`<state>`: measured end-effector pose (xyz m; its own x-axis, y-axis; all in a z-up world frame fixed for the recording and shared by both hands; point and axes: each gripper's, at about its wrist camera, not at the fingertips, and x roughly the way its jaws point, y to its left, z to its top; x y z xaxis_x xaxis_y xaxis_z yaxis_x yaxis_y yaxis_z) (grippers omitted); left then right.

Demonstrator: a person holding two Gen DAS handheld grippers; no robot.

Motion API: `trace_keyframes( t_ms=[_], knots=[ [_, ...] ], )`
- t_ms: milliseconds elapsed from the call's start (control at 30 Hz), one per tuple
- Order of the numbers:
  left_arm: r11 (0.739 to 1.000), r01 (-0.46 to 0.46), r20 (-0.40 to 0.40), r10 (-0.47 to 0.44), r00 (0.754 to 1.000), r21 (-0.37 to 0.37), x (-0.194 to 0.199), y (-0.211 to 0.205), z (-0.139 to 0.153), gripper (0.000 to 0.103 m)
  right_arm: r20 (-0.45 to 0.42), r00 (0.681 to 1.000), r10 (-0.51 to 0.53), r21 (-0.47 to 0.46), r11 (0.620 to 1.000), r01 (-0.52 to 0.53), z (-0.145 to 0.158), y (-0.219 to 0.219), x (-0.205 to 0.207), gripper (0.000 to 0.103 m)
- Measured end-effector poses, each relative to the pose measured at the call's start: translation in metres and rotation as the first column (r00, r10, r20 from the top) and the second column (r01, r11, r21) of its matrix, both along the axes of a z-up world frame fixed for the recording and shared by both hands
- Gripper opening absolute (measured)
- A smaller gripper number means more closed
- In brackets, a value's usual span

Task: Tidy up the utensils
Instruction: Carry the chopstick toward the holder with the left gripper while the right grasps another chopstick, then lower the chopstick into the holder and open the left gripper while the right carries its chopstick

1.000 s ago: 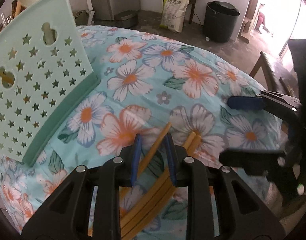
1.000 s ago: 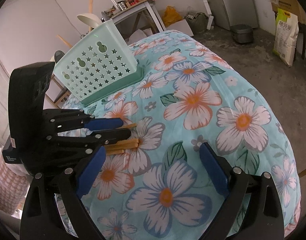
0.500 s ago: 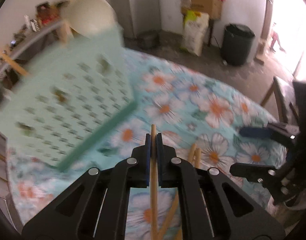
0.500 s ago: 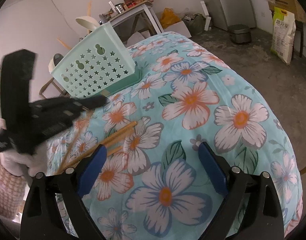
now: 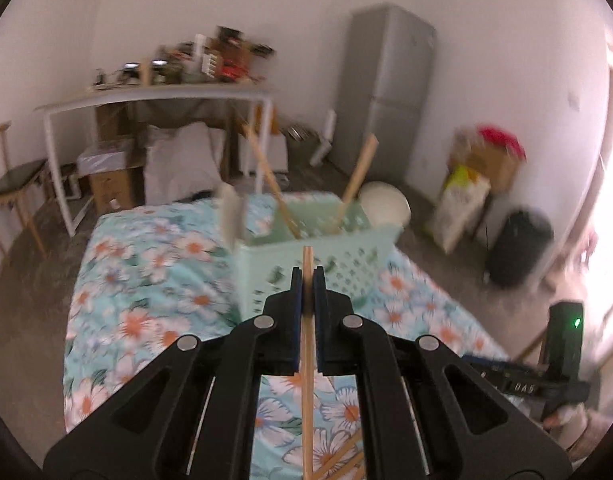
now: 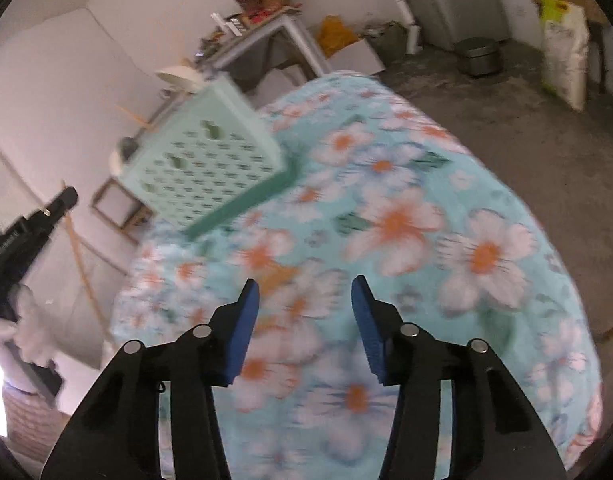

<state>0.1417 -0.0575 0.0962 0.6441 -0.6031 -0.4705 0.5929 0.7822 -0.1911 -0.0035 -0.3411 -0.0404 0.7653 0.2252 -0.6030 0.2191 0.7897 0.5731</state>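
**Left gripper lifts one chopstick; right jaws narrow**

The left gripper point(image 5: 307, 280), open over the chopsticks on the cloth point(image 5: 154, 280) a second ago, has clamped one chopstick point(image 5: 307, 380) and risen toward the basket point(image 5: 318, 252). The right gripper point(image 6: 305, 296) has just been closing, jaws narrower, nothing between them.

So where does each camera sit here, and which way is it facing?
Left wrist: on the left tool, aimed over a clamped chopstick at the green basket; right tool at the lower right.
Right wrist: on the right tool, jaws apart and empty, angled down at the flowered tablecloth; left tool at the left edge.
Shared: basket, tablecloth.
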Motion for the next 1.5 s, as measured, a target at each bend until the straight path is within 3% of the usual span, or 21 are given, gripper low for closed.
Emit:
trace_keyframes(
  t_ms=[167,400,500,700,867,1133,1367,1500],
  knots=[
    [0.989,-0.081,-0.019,0.079,0.997,-0.127,-0.008,0.036,0.012,0.004,-0.006,0.998,0.059,0.216,0.975,-0.057,-0.008,0.003,0.025,0.039],
    [0.979,-0.115,-0.016,0.114,0.993,-0.169,-0.019,0.060,0.011,0.004,-0.112,0.993,0.047,0.425,0.905,0.005,-0.032,-0.007,0.041,0.030],
    [0.977,-0.117,-0.028,0.114,0.993,-0.181,-0.019,0.064,0.007,0.004,-0.175,0.983,0.051,0.442,0.896,0.032,-0.041,-0.005,0.047,0.028],
    [0.974,-0.109,-0.041,0.103,0.994,-0.199,-0.020,0.070,0.003,0.004,-0.213,0.976,0.053,0.451,0.891,0.050,-0.050,0.001,0.057,0.027],
    [0.972,-0.109,-0.042,0.103,0.994,-0.206,-0.021,0.073,0.002,0.004,-0.239,0.970,0.042,0.454,0.888,0.073,-0.059,0.003,0.064,0.012],
    [0.972,-0.107,-0.045,0.100,0.994,-0.208,-0.022,0.074,0.003,0.004,-0.162,0.986,0.045,0.481,0.876,0.039,-0.045,0.002,0.056,0.008],
    [0.970,-0.092,-0.016,0.090,0.996,-0.227,-0.028,0.074,0.019,0.004,-0.002,0.999,0.039,0.474,0.880,-0.034,0.005,-0.010,0.046,0.006],
    [0.968,-0.069,0.045,0.082,0.996,-0.242,-0.031,0.066,0.043,0.004,0.090,0.995,0.036,0.461,0.884,-0.074,0.034,-0.022,0.037,0.006]
  ],
)
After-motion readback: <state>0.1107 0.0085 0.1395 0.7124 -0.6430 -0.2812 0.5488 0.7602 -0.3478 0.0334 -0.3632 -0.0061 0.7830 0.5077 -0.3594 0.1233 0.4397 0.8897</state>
